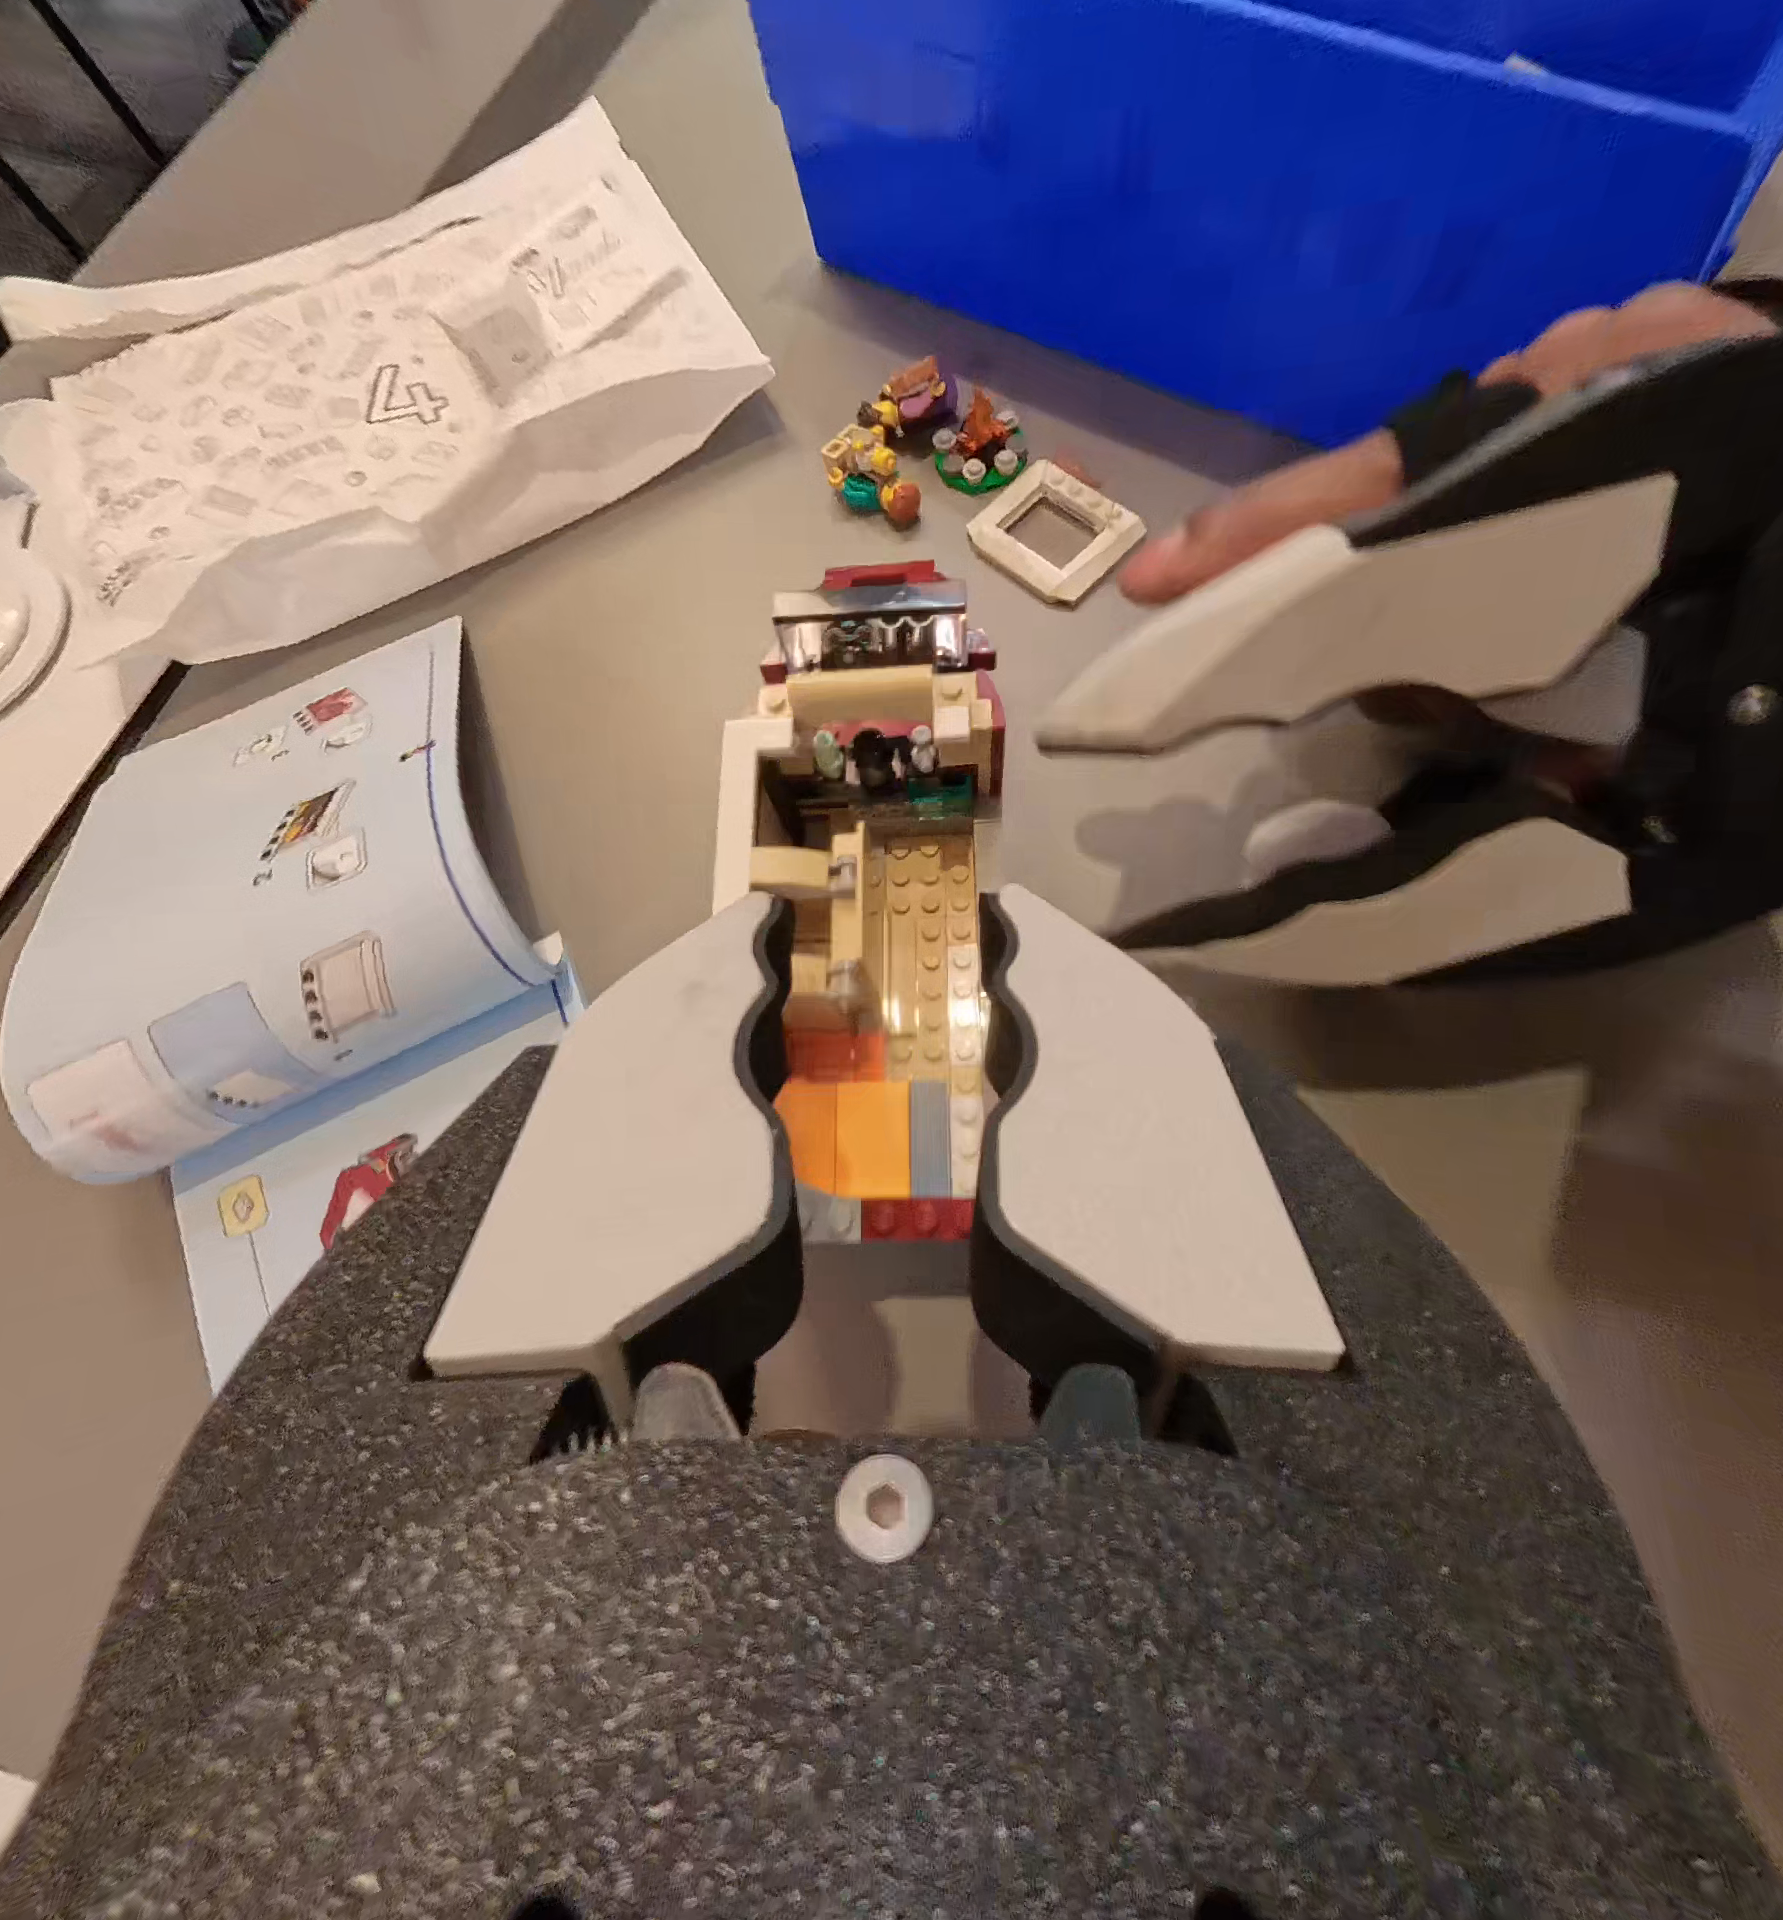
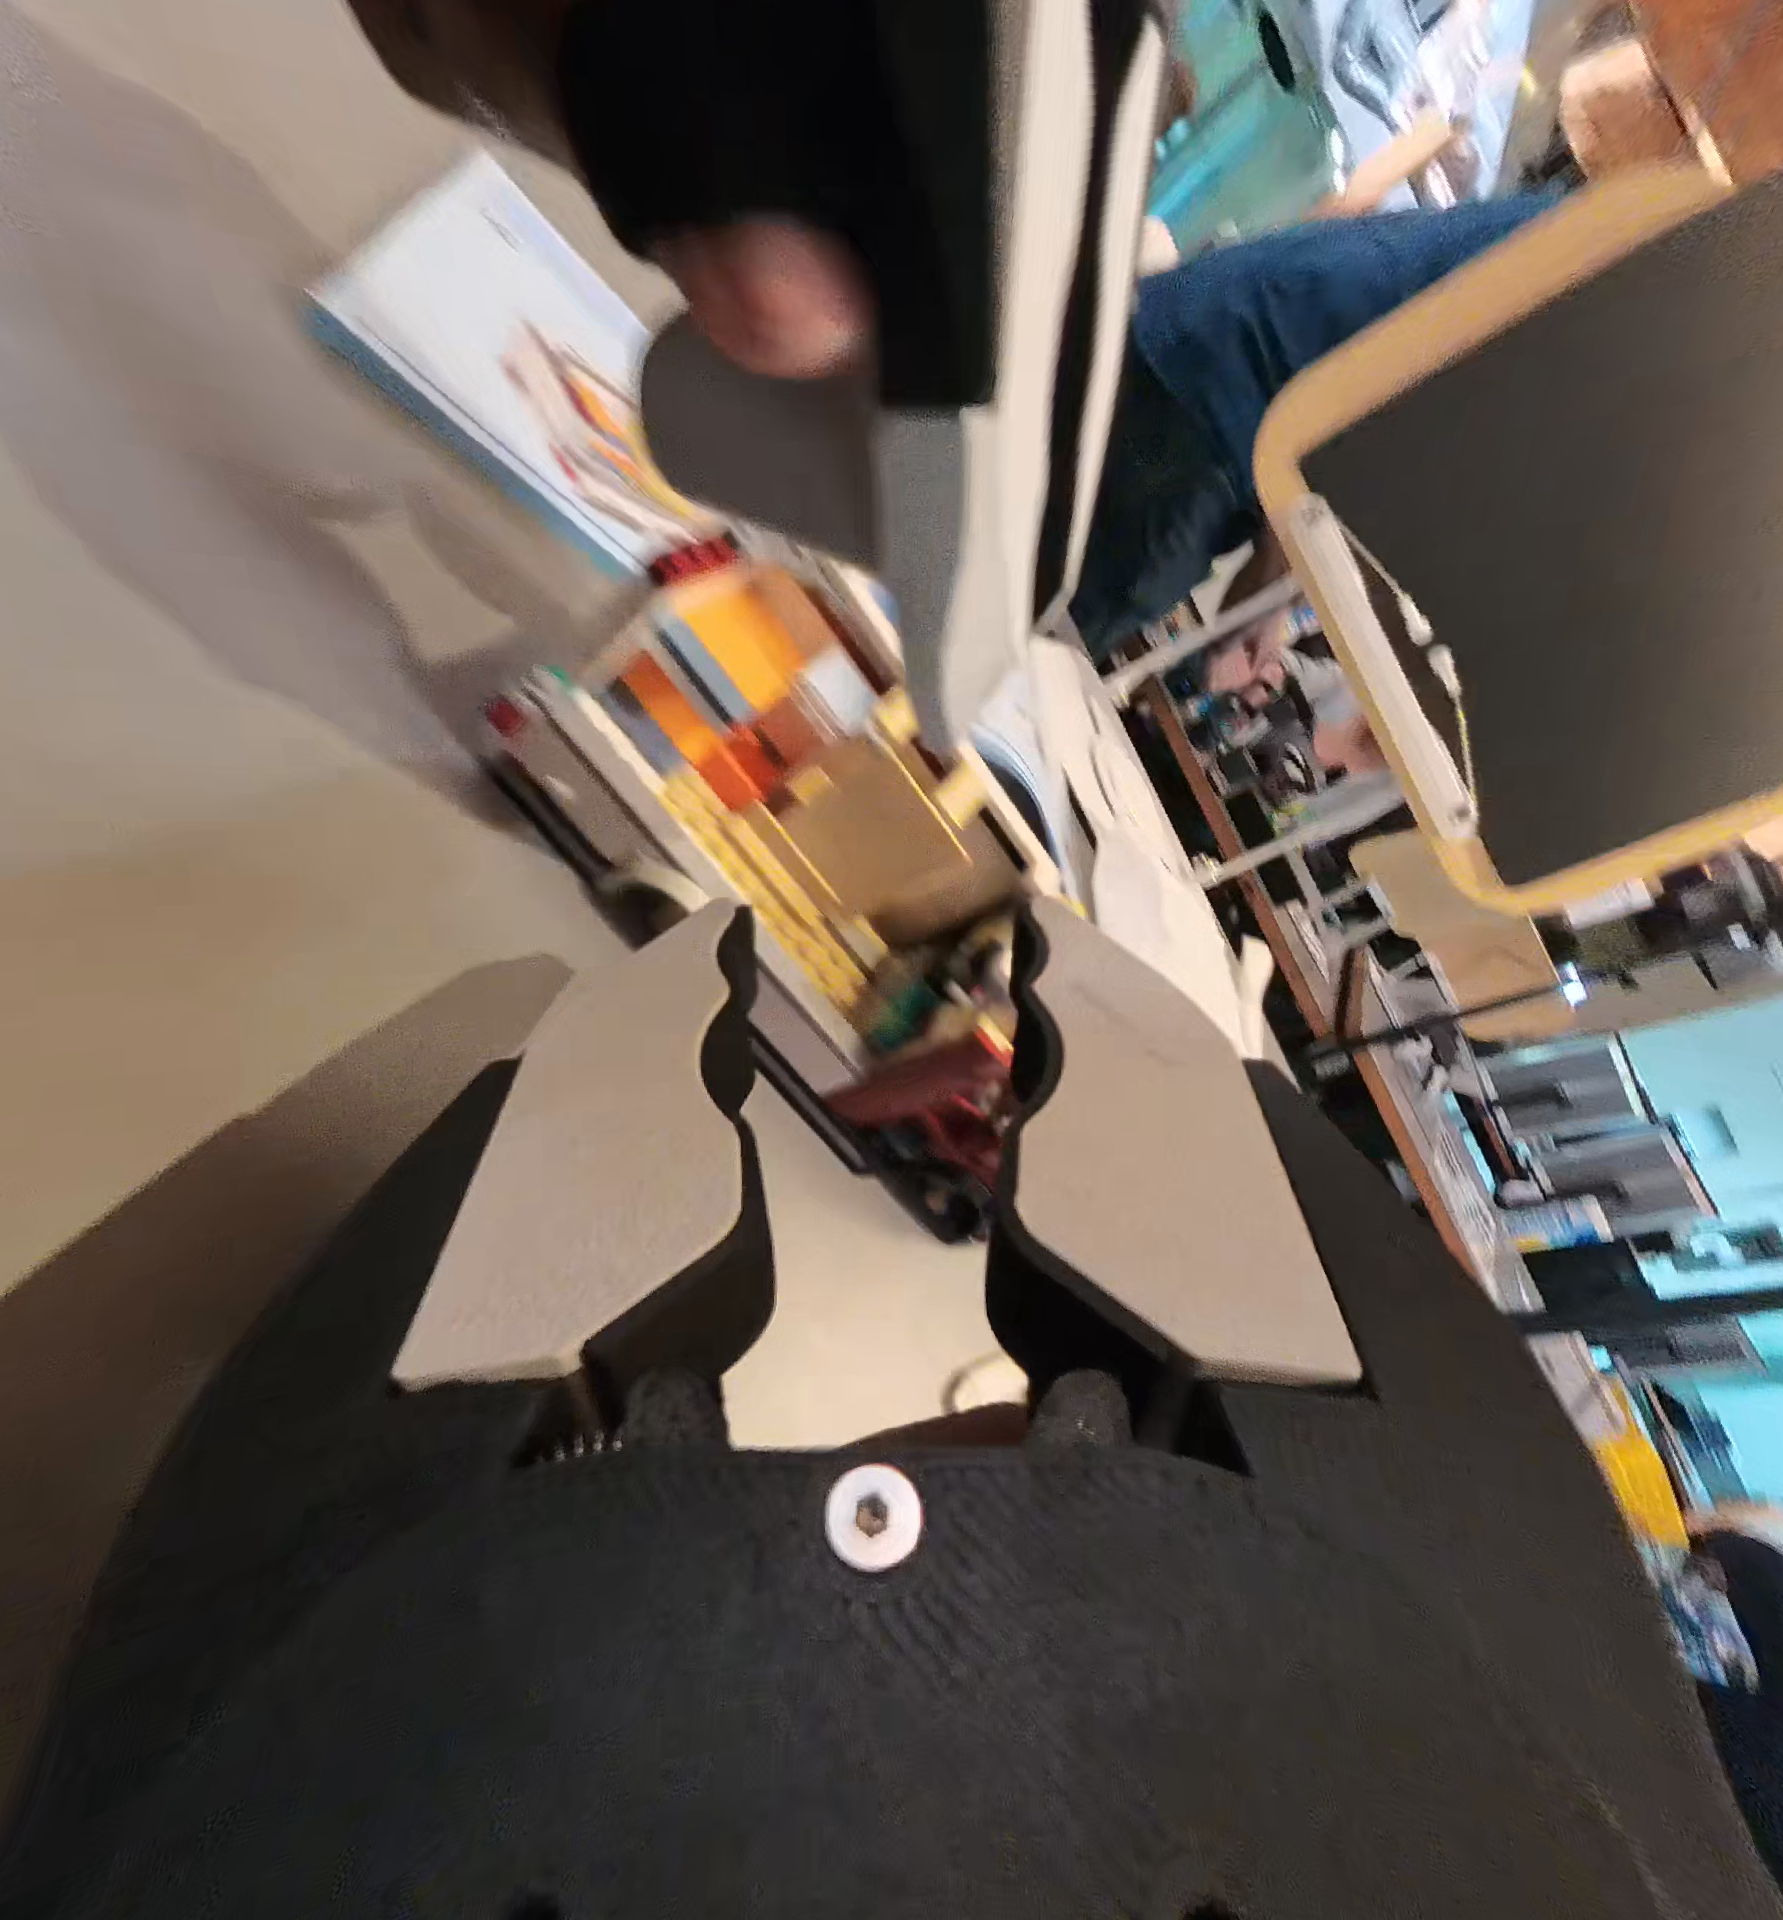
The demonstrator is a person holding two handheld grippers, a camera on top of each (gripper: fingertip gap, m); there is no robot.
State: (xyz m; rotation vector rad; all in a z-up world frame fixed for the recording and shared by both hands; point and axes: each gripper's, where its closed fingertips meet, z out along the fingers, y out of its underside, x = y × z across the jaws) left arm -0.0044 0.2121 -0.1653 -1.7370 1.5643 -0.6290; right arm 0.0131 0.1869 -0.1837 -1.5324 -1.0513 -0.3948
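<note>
Toy brick model (image 1: 897, 831) flat on the grey table (image 1: 606, 675), straight ahead of the left gripper (image 1: 882, 904). Long axis in line with that gripper's fingers: orange and red end nearest, between the two fingers; tan studded floor in the middle; dark red and silver end farthest away.

Left gripper partly open, fingers to either side of the model's near end. Cannot tell whether the pads press on the sides or merely hover over them.

Right gripper (image 1: 1084, 836) to the right of the model's far end, near it but apart, blurred, turned on its side and pointing across toward the model. Jaws wide, only table showing between the fingertips, nothing held. Bare fingers of the hand (image 1: 1334, 499) wrapped over its upper side. Nearer of the two to the model: the left.

Beyond the model, a cluster of small figures (image 1: 897, 447) and a white square frame (image 1: 1058, 530), with a blue bin (image 1: 1230, 208) behind.

To the left, an open instruction booklet (image 1: 274, 914) with pictured building steps, one page curled up. Farther left, a torn white paper bag (image 1: 347, 395), printed with line drawings of parts and one large outlined numeral. No brand name legible anywhere.
</note>
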